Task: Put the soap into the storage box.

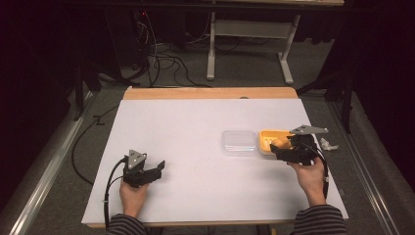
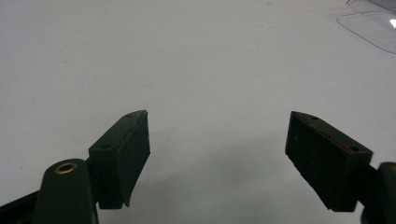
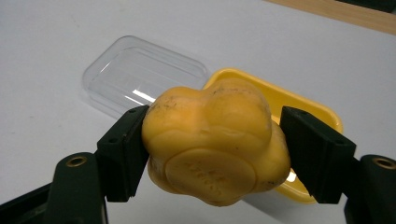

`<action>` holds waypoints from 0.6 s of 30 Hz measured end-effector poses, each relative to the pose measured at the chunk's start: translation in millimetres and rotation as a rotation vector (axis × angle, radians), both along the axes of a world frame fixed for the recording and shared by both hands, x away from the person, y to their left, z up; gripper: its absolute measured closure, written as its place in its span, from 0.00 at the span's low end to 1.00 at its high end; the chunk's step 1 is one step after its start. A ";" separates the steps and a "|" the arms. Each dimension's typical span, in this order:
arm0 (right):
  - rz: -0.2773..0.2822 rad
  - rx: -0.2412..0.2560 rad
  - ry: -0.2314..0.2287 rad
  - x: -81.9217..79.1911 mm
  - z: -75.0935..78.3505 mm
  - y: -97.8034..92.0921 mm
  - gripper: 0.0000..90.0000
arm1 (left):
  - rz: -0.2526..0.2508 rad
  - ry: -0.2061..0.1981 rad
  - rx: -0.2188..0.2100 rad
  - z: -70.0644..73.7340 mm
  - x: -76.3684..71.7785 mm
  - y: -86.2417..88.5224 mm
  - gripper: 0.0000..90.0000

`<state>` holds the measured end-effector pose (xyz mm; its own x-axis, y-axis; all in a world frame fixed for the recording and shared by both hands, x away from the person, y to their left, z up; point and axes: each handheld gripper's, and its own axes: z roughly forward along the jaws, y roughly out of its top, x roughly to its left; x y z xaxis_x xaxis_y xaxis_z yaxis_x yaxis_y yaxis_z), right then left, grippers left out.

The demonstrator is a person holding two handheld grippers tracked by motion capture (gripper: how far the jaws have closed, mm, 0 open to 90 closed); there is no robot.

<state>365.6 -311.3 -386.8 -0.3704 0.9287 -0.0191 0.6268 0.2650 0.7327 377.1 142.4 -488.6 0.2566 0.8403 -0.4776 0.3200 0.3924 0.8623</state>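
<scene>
Right gripper view: we see the right claw (image 3: 212, 154) pinching a yellow soap (image 3: 212, 144) above its yellow dish (image 3: 322, 114); left claw (image 2: 217, 158) spread, idle. Risk: we judge the rounded, slick soap may squirt out sideways.

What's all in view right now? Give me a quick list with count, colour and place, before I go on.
soap bar: 1, yellow-orange with dark specks, clamped between the right gripper's fingers, above the dish
soap dish: 1, yellow, right part of the table
clear lid: 1, transparent, flat on the table beside the dish's left edge
crumpled scrap: 1, white, near the table's right edge
table: 1, white top with wooden far edge
cables: several, dark, on the floor beyond the table
left gripper: 1, black, open, over bare table at front left
right gripper: 1, black, shut on the soap bar
sleeves: 2, striped, bottom edge
</scene>
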 end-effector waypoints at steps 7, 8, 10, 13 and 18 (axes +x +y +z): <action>-0.026 -0.011 0.019 11.1 1.7 -6.5 0.31 | -0.001 0.000 -0.002 0.0 0.0 -0.1 0.25; -0.030 -0.013 0.018 12.9 1.0 -7.5 0.31 | -0.002 0.001 -0.003 0.1 0.1 0.0 0.25; -0.039 -0.011 0.027 16.1 -0.5 -9.6 0.31 | -0.002 -0.001 0.000 0.1 -0.1 0.1 0.25; -0.051 -0.015 0.042 21.4 -3.5 -11.9 0.31 | -0.003 -0.001 0.003 0.0 -0.2 0.3 0.25; -0.069 -0.025 0.068 31.3 -8.9 -14.7 0.31 | -0.002 0.001 -0.002 0.1 0.0 0.2 0.25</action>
<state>396.9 -325.9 -395.6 -0.3067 0.9516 -0.0191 0.6923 0.2368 0.6817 377.1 142.6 -488.5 0.2582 0.8388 -0.4792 0.3214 0.3932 0.8614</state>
